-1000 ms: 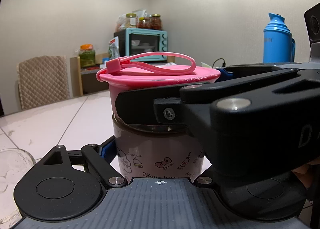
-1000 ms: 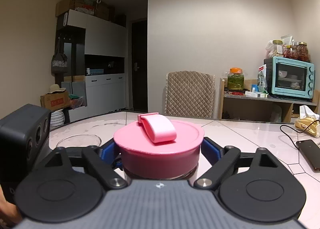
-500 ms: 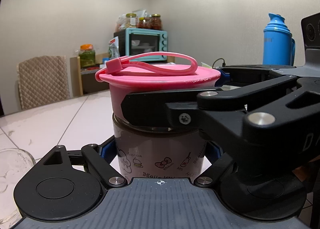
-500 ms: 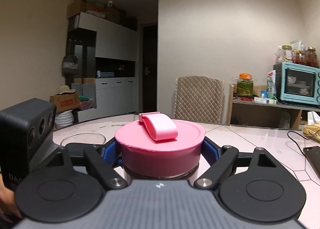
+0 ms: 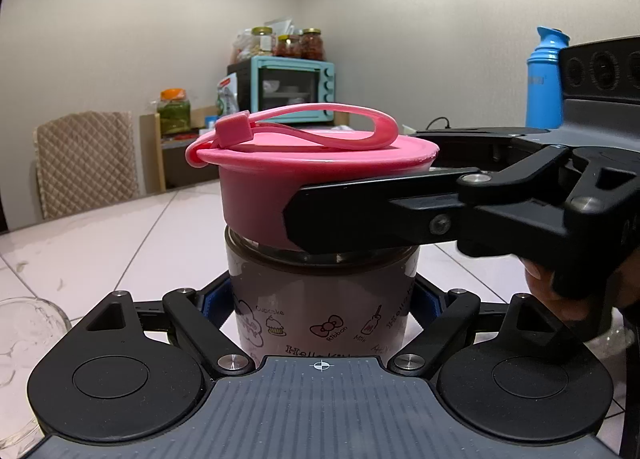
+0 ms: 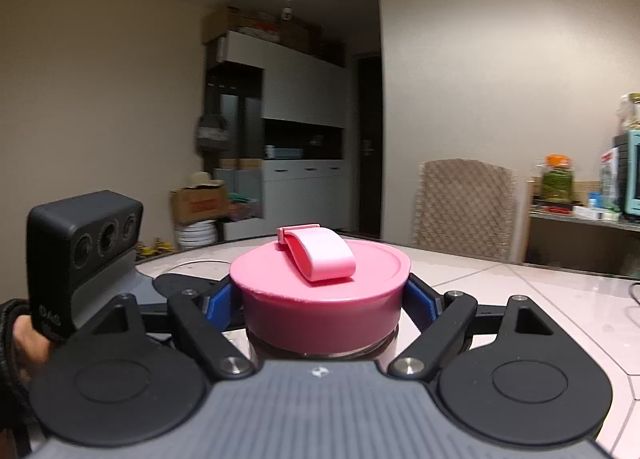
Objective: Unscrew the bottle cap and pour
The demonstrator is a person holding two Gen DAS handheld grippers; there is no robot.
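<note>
Rt tongs (image 6: 322, 299) swung, gripping cap (image 6: 320, 291)

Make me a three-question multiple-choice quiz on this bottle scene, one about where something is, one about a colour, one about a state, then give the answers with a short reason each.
1. Where does the right gripper grip?
A. on the pink cap
B. on the bottle's printed body
C. on the glass bowl

2. What colour is the thermos in the background?
A. green
B. blue
C. pink

3. What state is the cap in?
A. lying on the table
B. tipped upside down
C. seated on the bottle

Answers:
1 A: in the right wrist view its blue pads press both sides of the cap.
2 B: it stands blue against the wall.
3 C: the left wrist view shows it on top of the bottle, which the left gripper clamps lower down.
</note>
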